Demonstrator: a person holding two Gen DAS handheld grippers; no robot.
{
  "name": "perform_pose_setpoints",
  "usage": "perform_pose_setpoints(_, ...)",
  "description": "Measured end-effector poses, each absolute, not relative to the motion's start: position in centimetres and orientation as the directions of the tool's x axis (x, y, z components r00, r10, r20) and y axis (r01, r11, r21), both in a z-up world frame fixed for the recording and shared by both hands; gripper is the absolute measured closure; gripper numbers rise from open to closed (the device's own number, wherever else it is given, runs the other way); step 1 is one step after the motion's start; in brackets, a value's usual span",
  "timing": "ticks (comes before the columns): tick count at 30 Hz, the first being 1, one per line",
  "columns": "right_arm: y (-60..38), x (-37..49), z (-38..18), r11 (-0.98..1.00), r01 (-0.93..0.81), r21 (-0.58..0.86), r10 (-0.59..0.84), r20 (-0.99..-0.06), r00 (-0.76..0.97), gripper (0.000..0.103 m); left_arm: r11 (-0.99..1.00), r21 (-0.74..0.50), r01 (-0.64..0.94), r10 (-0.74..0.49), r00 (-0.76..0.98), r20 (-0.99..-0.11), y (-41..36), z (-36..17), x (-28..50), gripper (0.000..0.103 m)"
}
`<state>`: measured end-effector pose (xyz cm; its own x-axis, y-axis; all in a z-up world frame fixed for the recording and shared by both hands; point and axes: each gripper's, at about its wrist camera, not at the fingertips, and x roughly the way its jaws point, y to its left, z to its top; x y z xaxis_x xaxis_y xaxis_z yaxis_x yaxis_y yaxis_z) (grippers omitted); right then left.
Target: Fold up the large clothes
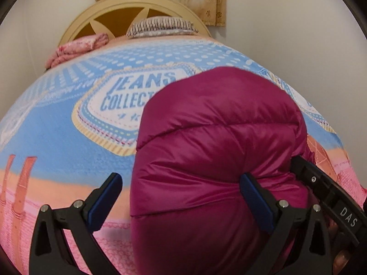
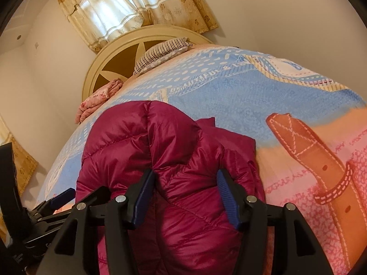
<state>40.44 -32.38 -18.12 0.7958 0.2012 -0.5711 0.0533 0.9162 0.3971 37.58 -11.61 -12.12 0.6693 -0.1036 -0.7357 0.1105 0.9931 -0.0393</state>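
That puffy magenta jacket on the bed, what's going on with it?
A person is folding the magenta puffer jacket on a bed covered by a blue-and-pink printed blanket, using a handheld two-finger tool in each hand. The right tool has a bunched fold of the jacket between its fingers. The left tool is spread wide, one finger against the jacket, gripping nothing. The jacket lies in a rounded bundle, only partly folded.
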Motion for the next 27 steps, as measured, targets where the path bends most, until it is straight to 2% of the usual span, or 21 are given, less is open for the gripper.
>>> perform_pose_setpoints(9,-32.3,41.1,-18.8,0.916,0.059,0.397,0.207,-0.593,0.778,0.043,0.988,-0.104,0.118,-0.155,0.618,-0.771,-11.5,-13.2,38.2,0.0)
perform_pose_setpoints(27,-31.8,41.4,-19.5,0.927,0.078,0.368,0.186,-0.628,0.756,0.041,0.984,-0.133,0.119,-0.178,0.582,-0.793,-11.6,-14.2,38.8,0.0)
